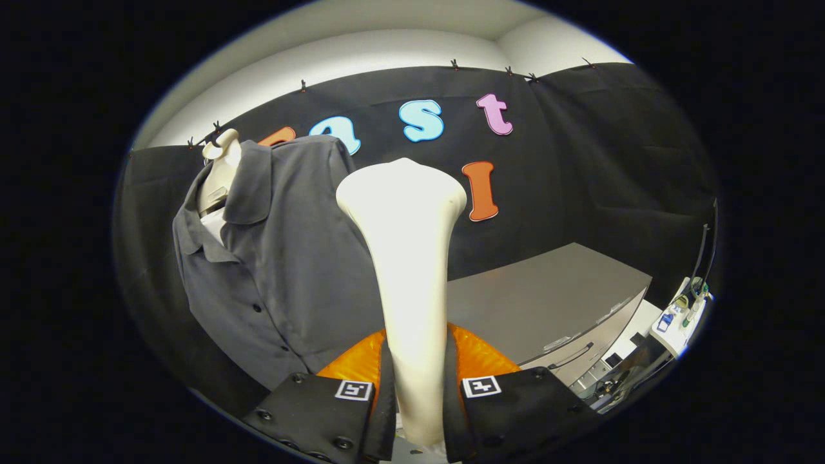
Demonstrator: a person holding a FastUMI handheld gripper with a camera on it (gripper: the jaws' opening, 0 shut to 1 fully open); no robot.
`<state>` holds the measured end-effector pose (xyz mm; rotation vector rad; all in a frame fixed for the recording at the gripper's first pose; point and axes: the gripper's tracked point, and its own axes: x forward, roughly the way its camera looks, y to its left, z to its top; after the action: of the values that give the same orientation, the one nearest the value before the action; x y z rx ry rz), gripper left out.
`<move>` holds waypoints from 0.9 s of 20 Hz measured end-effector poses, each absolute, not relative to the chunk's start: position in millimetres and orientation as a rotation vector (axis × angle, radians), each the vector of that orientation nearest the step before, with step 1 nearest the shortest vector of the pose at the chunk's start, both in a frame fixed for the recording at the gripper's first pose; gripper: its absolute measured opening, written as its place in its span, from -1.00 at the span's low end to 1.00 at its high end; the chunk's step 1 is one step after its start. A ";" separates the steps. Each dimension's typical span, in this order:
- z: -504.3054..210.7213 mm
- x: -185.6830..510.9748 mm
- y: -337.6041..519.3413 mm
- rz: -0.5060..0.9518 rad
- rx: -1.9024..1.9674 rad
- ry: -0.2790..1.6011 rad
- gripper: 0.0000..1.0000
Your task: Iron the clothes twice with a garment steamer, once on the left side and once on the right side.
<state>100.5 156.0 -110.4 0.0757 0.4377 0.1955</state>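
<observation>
My gripper is shut on the cream-white garment steamer, both fingers pressing on its narrow handle. The steamer rises upright between the fingers and widens to a flat head near the top. Its orange base shows behind the fingers. To the left, a dark grey button-up shirt hangs on a pale mannequin bust, collar open and button placket facing me. The steamer head stands to the right of the shirt's right shoulder and in front of it; I cannot tell whether they touch.
A grey table lies beyond the fingers on the right, with a drawer handle on its front. Further right a white stand holds small bottles and cables. Black cloth walls close the booth behind.
</observation>
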 end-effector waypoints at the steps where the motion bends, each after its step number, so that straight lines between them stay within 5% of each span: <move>1: -108.3 93.8 164.5 0.204 0.073 0.434 -0.26; 18: -175.7 95.4 259.6 0.282 -0.034 0.564 -0.26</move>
<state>95.4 259.6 -175.7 -0.0339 0.5641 0.2816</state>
